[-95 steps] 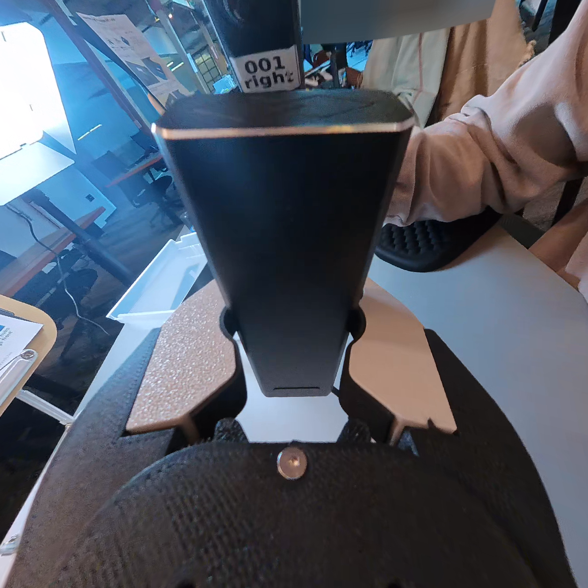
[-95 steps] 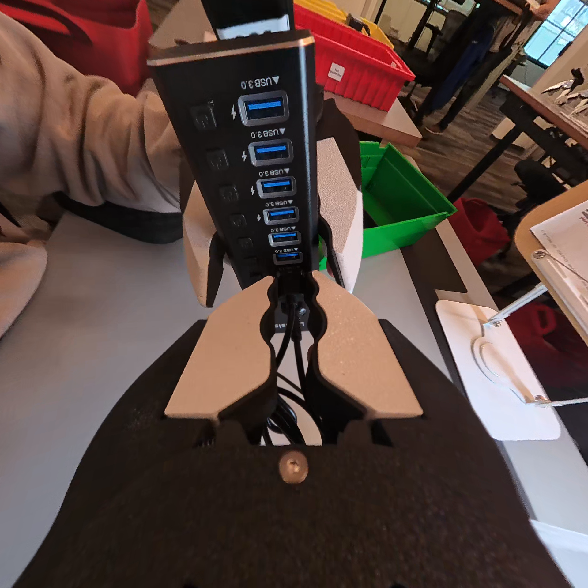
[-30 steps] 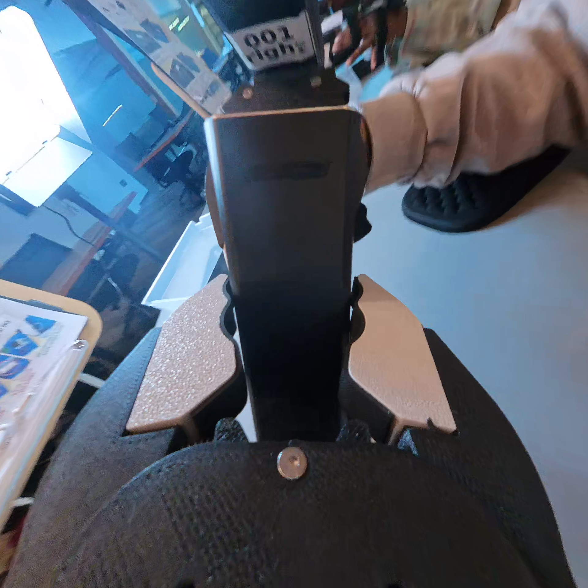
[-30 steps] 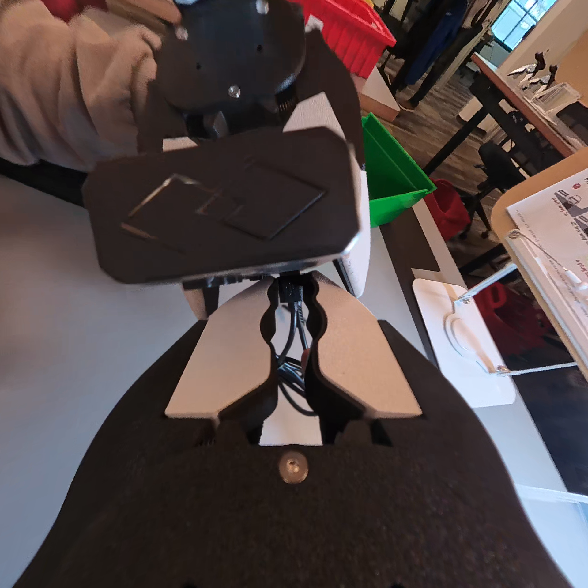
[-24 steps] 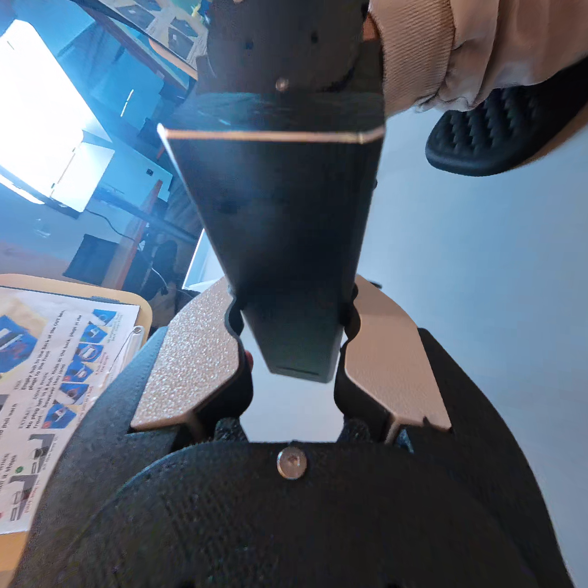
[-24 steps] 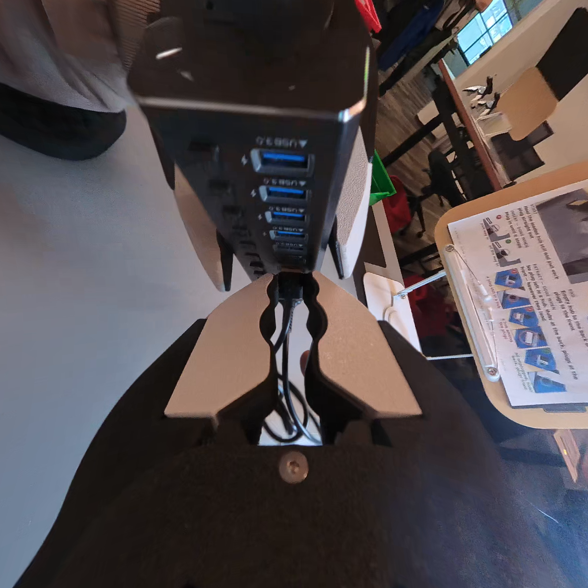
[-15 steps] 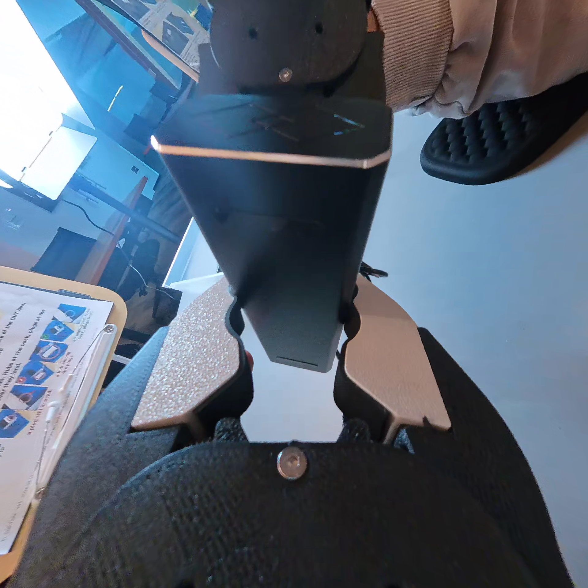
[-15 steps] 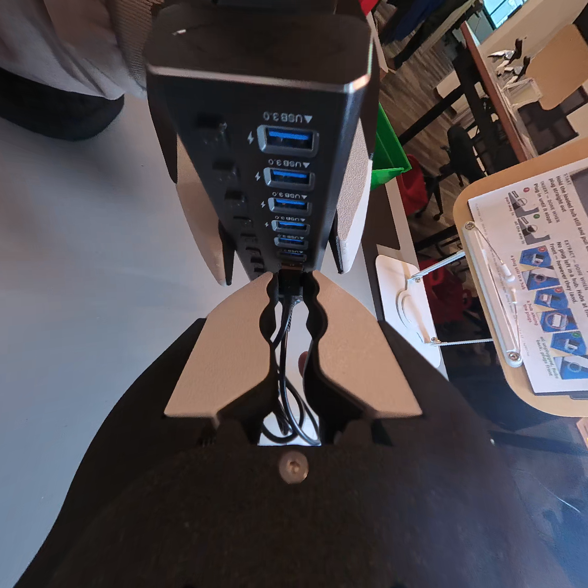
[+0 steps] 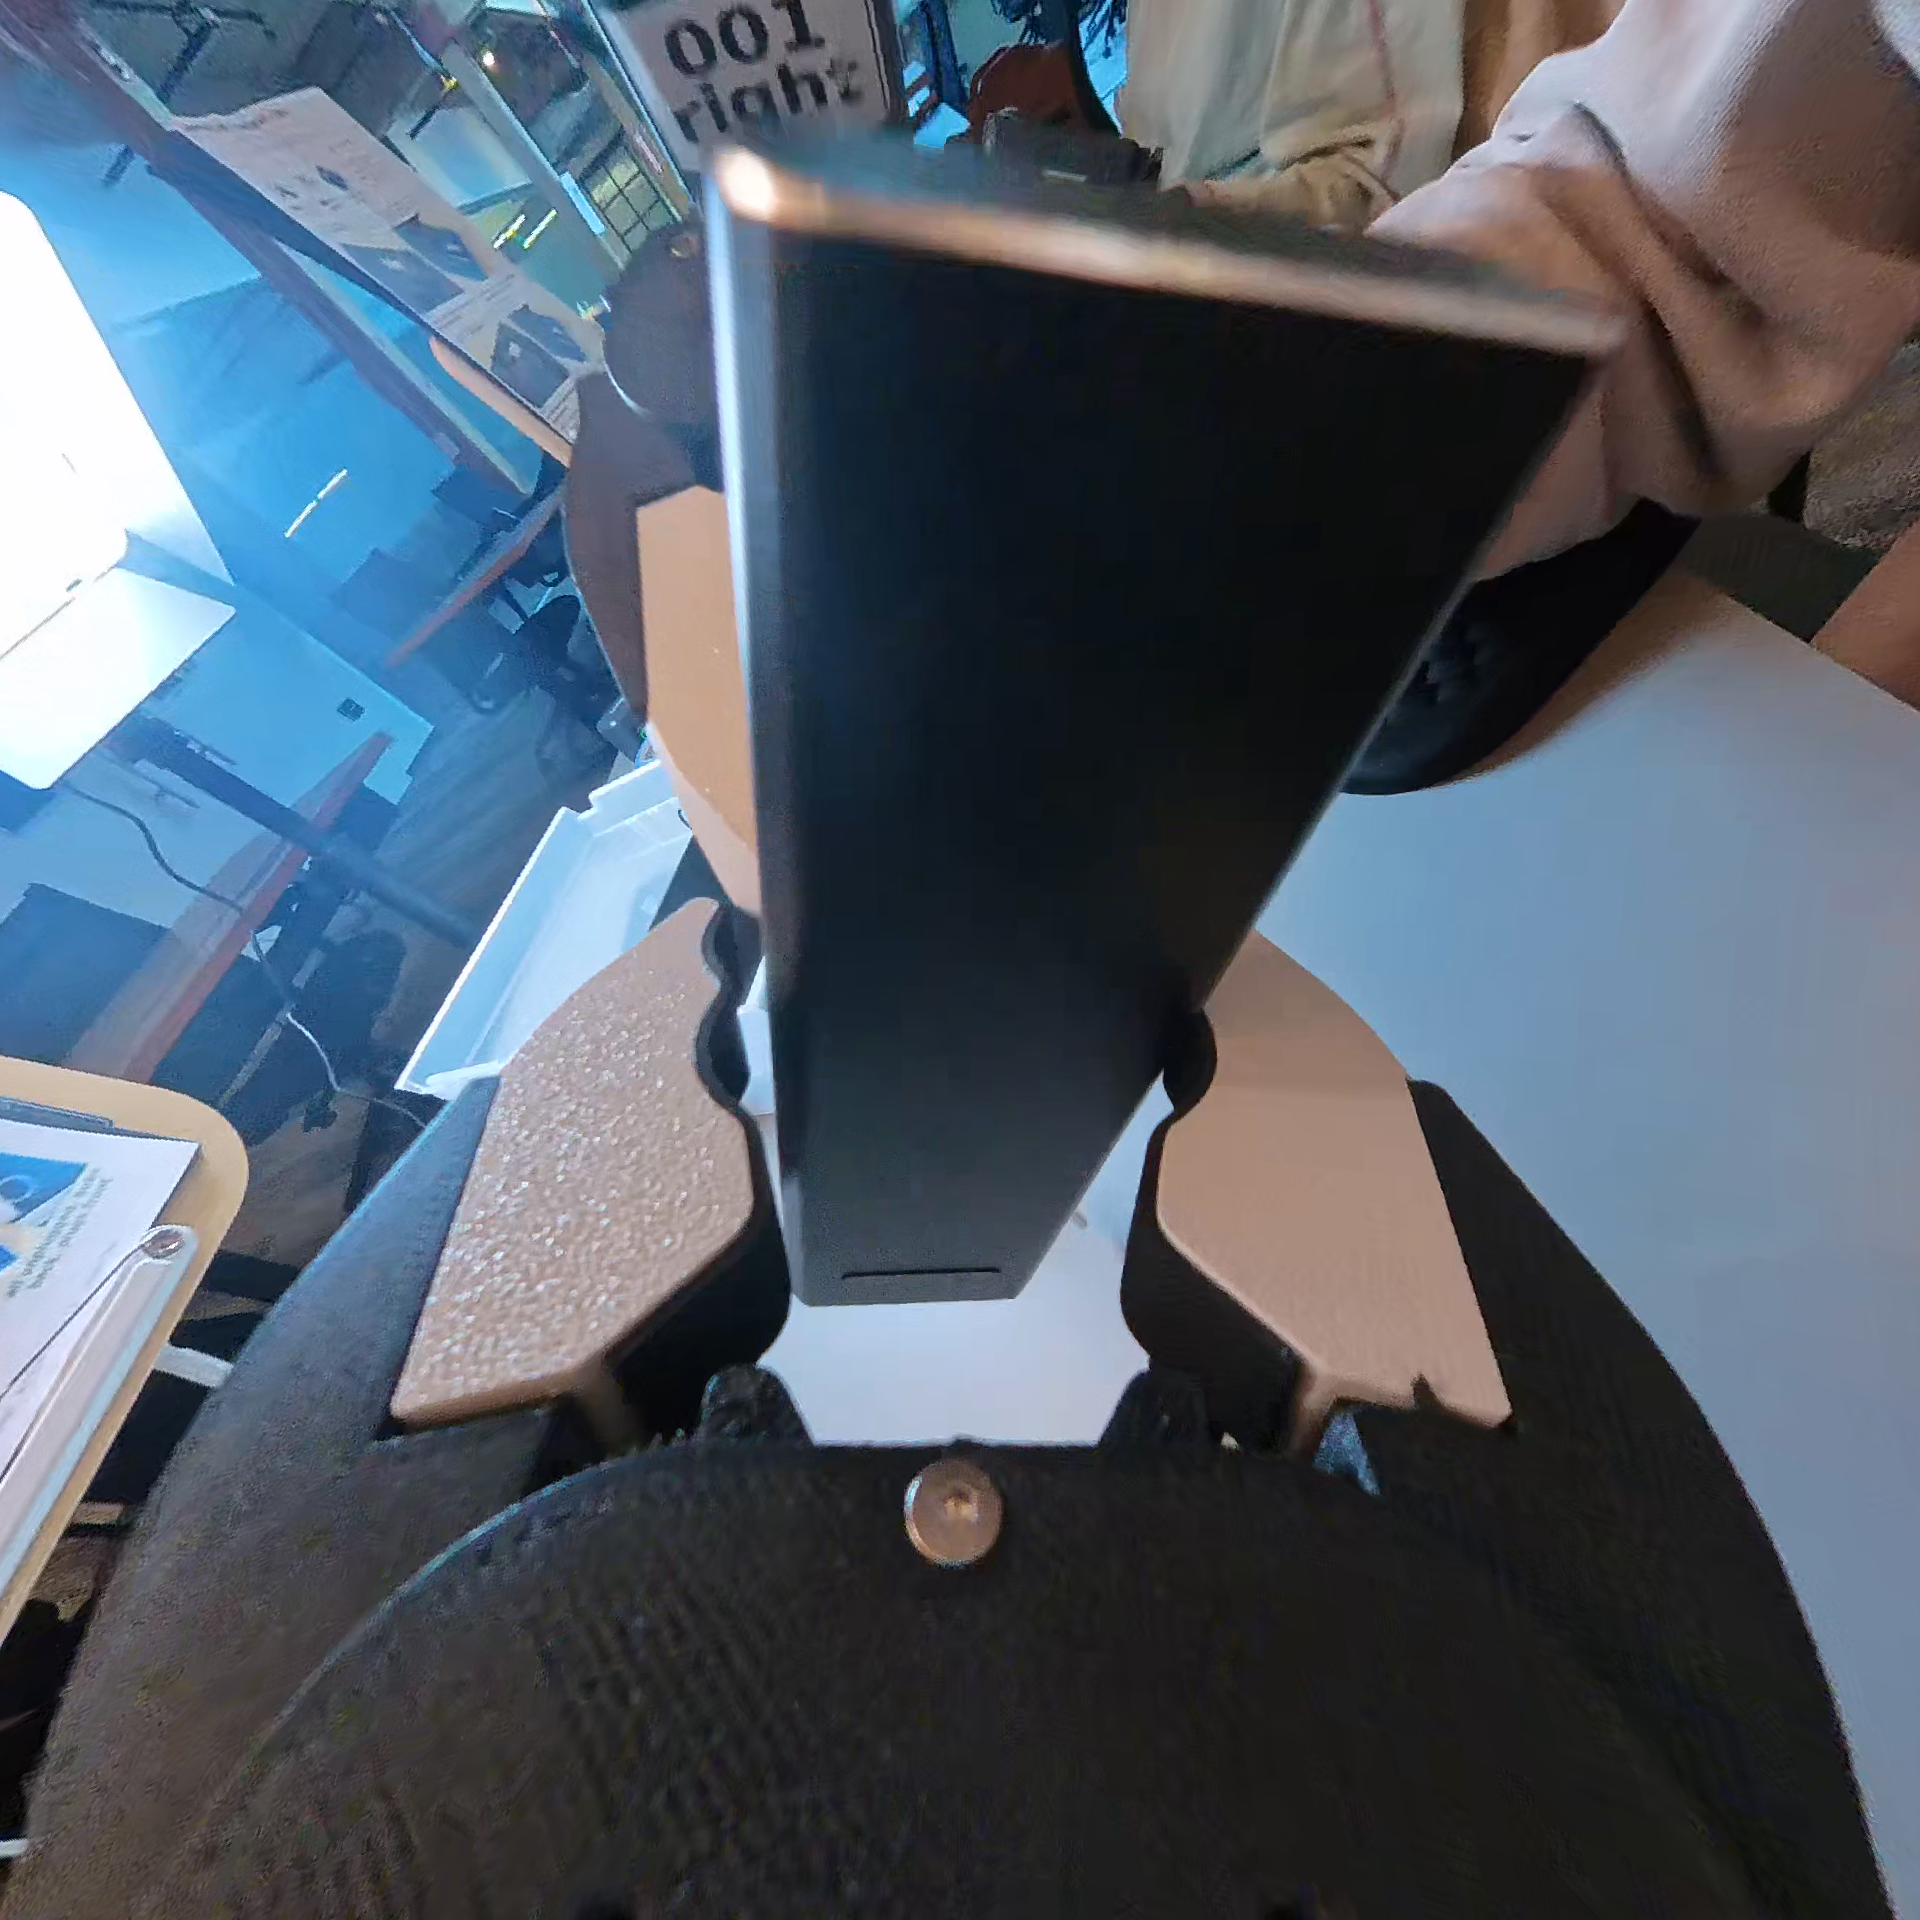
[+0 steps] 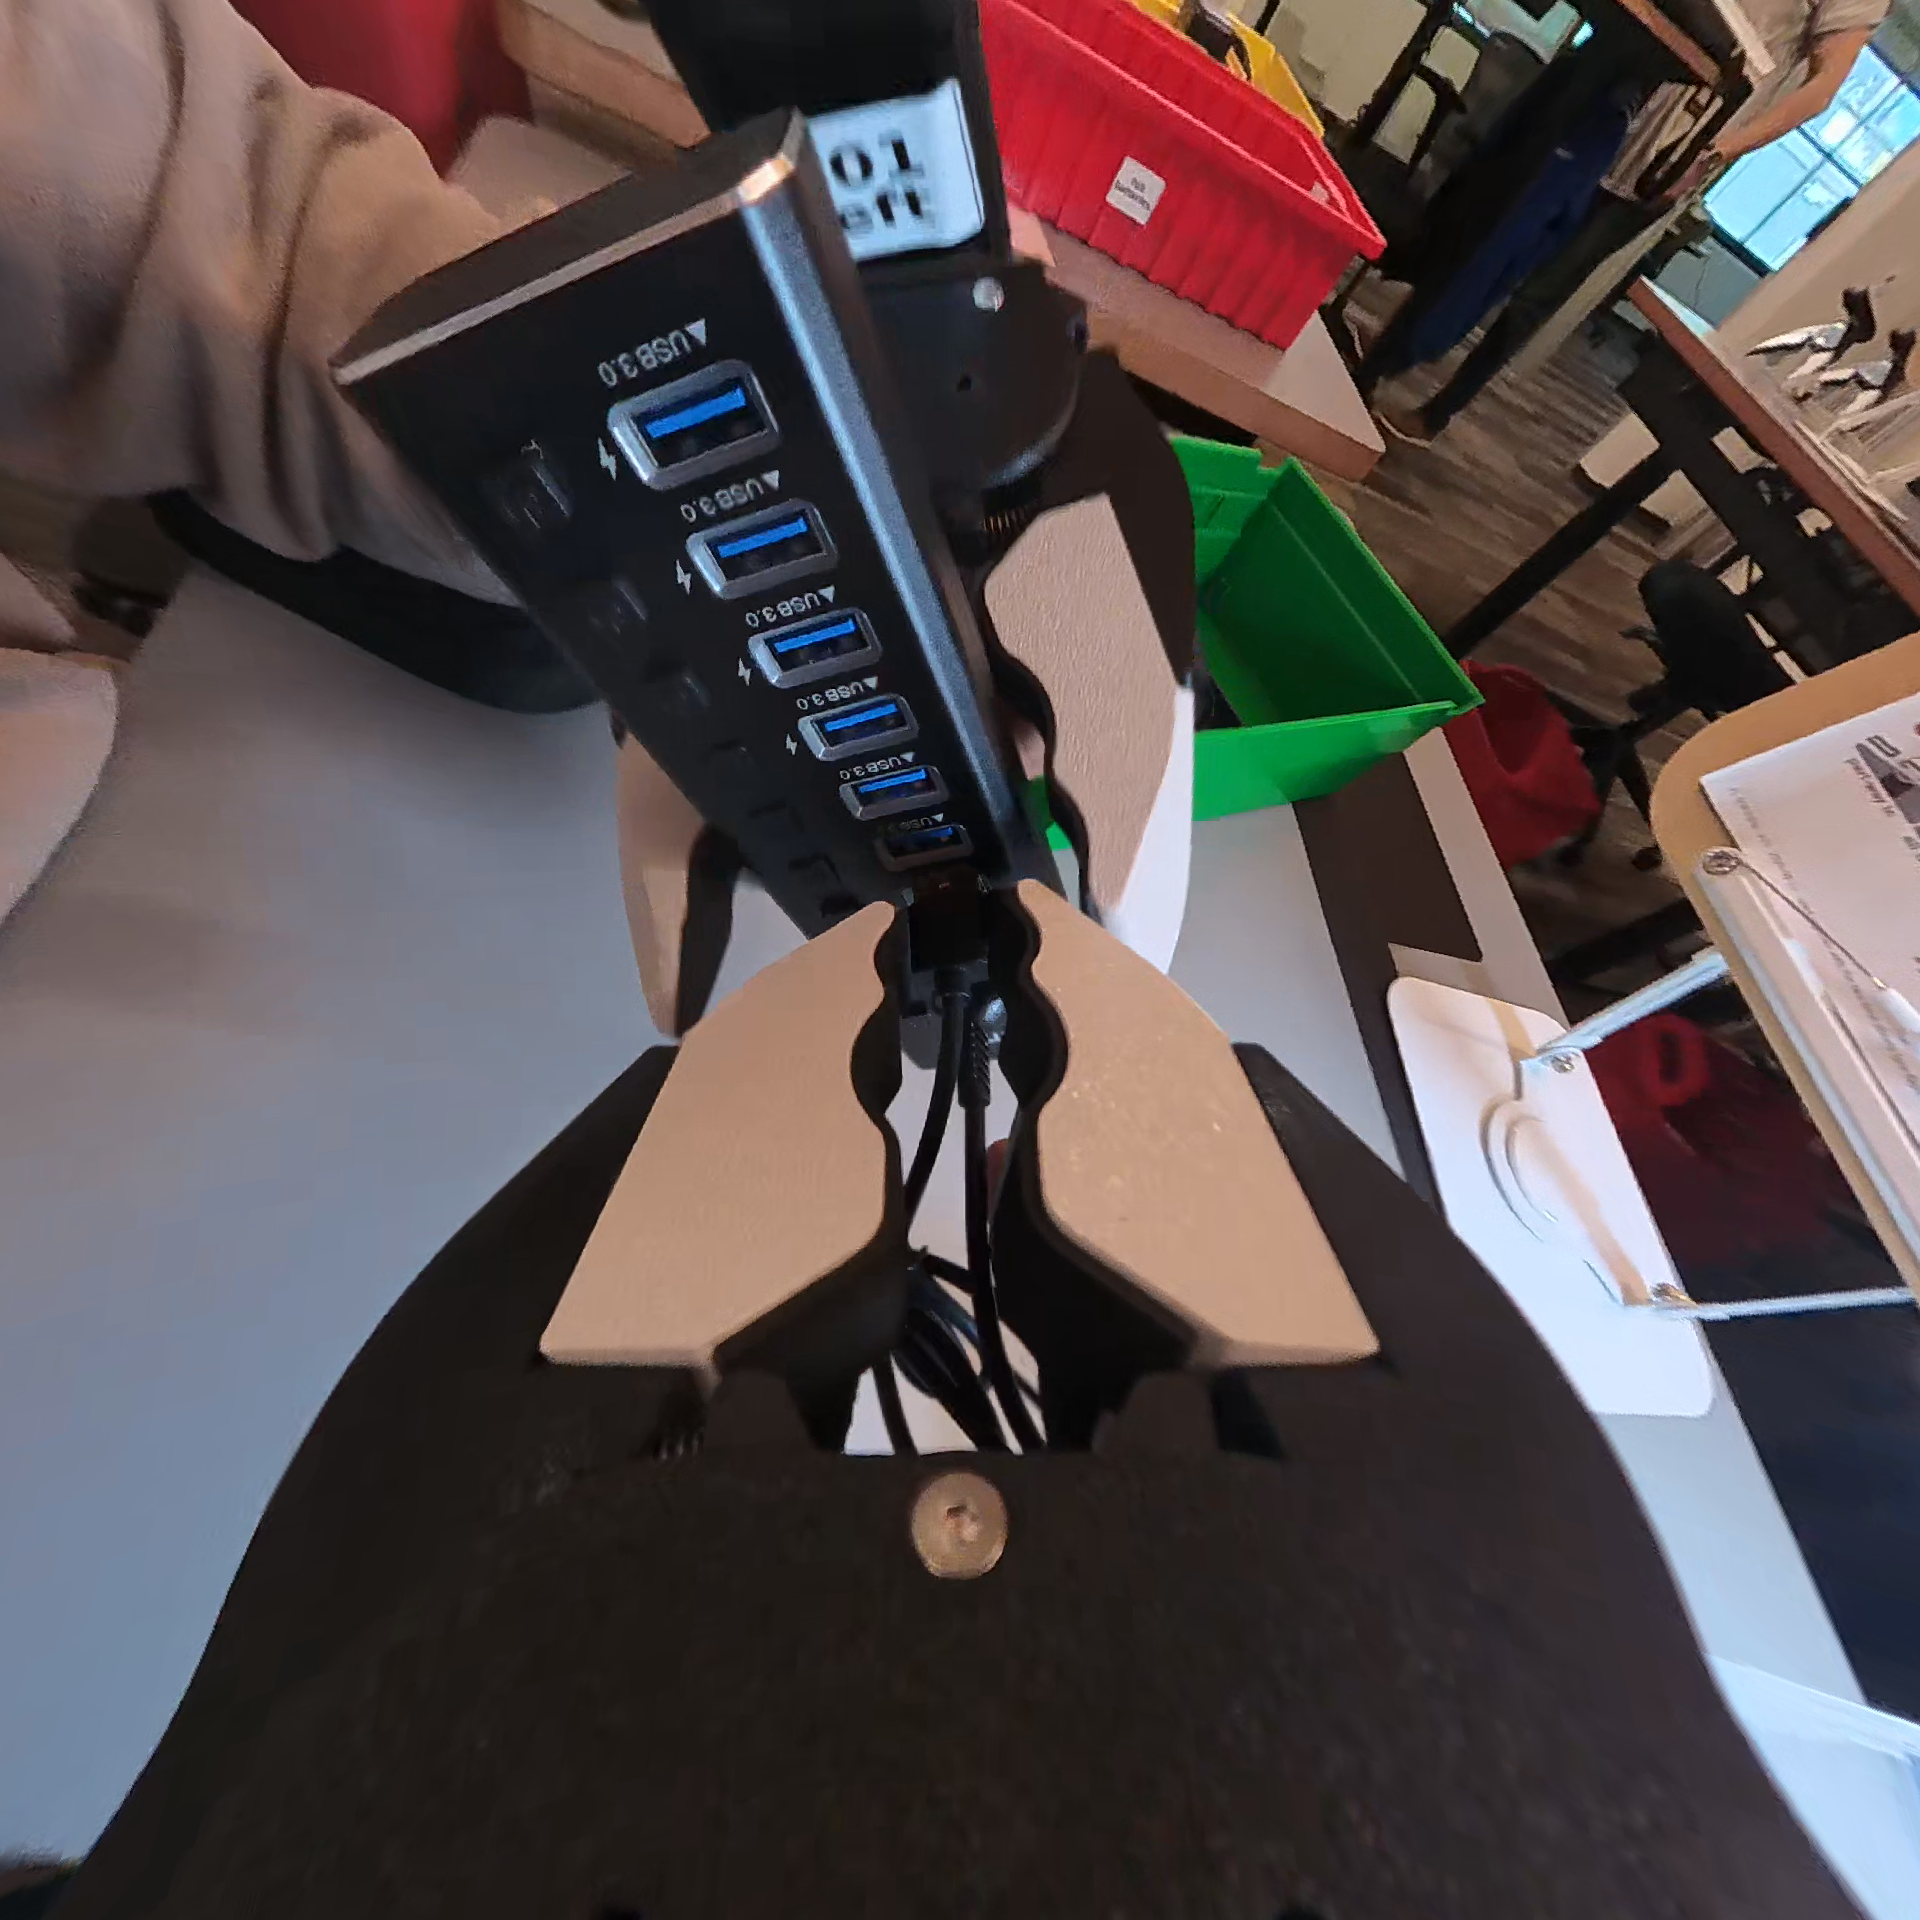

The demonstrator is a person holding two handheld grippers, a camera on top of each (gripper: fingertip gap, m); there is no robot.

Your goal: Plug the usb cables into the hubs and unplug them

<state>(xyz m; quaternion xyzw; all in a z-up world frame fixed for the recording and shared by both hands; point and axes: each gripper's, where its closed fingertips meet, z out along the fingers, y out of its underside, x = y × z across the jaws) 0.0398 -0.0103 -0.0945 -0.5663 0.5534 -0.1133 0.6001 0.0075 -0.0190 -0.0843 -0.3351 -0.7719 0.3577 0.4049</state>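
My left gripper [image 9: 977,966] is shut on a long black USB hub [image 9: 1039,675] near its lower end and holds it above the table; only its plain back shows here. In the right wrist view the hub [image 10: 831,582] shows a row of several blue ports and leans to the upper left. My right gripper [image 10: 951,914] is shut on a black USB plug [image 10: 940,925] whose tip meets the hub's near end, just below the nearest visible port. Its black cable [image 10: 971,1143] hangs back between my fingers. The left gripper's fingers [image 10: 1081,665] clamp the hub's sides.
The grey-white table [image 10: 312,987] lies below. A green bin [image 10: 1309,665] and a red bin [image 10: 1164,177] stand at the back right. A white stand [image 10: 1538,1174] bears an instruction sheet [image 10: 1849,790] on the right. A person's sleeve [image 9: 1714,312] and a black pad [image 9: 1496,665] are near. The tips of both grippers are at nearly the same place.
The hub has turned from showing its flat side to showing its port face, then tilted to the left in the right view. My right gripper stays on the plug at the hub's end.
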